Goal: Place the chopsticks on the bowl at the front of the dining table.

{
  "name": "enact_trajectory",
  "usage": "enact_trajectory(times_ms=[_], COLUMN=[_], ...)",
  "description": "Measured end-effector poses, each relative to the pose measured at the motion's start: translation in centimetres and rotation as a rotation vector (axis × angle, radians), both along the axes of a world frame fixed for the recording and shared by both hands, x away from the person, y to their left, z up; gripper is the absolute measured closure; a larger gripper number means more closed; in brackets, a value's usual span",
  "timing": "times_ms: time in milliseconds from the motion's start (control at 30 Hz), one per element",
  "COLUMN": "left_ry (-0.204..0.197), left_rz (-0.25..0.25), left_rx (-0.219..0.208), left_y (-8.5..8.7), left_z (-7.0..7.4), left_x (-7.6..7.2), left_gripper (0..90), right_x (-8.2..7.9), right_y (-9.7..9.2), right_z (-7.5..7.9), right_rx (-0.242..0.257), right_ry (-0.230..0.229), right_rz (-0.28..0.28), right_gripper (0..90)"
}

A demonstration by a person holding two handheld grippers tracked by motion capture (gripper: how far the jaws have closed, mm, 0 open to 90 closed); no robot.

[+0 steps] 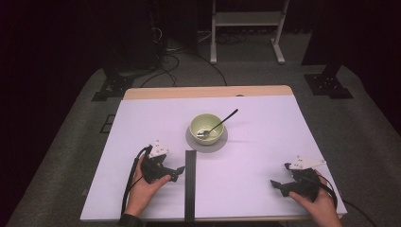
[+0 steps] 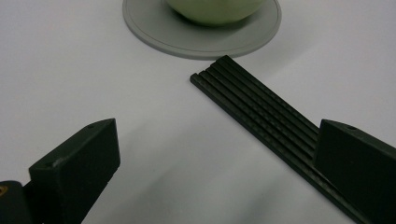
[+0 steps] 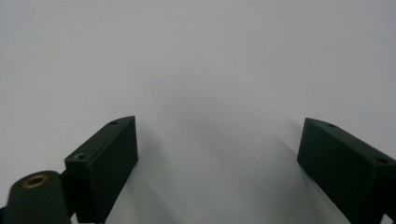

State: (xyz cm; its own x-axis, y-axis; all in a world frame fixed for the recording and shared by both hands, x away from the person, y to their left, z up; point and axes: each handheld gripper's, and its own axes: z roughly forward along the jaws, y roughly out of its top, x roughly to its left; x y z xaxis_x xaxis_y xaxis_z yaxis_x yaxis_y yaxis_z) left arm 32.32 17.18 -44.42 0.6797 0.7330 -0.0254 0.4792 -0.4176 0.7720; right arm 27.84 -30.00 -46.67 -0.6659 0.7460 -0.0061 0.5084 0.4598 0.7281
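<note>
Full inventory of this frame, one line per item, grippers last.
bowl: 1, pale green, on the plate at table centre
spoon: 1, dark handle, resting in the bowl, handle pointing back right
plate: 1, grey, round, under the bowl
black strip: 1, ribbed, from near the plate to the near edge
table: 1, white top, wooden far edge
white frame: 1, on the floor beyond the table
left gripper: 1, black, open, near left
right gripper: 1, black, open, near right

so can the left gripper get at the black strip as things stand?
Probably yes: the left gripper, jaws open, sits right beside the black strip, with bare table between.
</note>
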Motion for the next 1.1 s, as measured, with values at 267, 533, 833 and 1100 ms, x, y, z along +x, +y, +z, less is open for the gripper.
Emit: enact_trajectory(times_ms=[267,533,833,1100], left_ry=[0.015,0.017,0.029,0.037], left_rz=[-0.003,0.007,0.018,0.018], left_rx=[0.024,0.039,0.058,0.067], left_y=[-1.1,-1.4,-1.7,-1.7], left_z=[-0.4,-0.8,-1.2,-1.4], left_x=[0.9,1.4,1.6,1.6], left_gripper=[0.0,0.0,0.0,0.0], right_x=[0.0,0.0,0.0,0.0], right_y=[0.0,0.0,0.0,0.0], right_z=[0.0,0.0,0.0,0.0], right_rx=[0.000,0.000,0.001,0.000], right_ry=[-0.001,-0.001,-0.001,-0.001], right_rz=[0.000,0.000,0.000,0.000], right_gripper=[10.5,10.5,10.5,10.5])
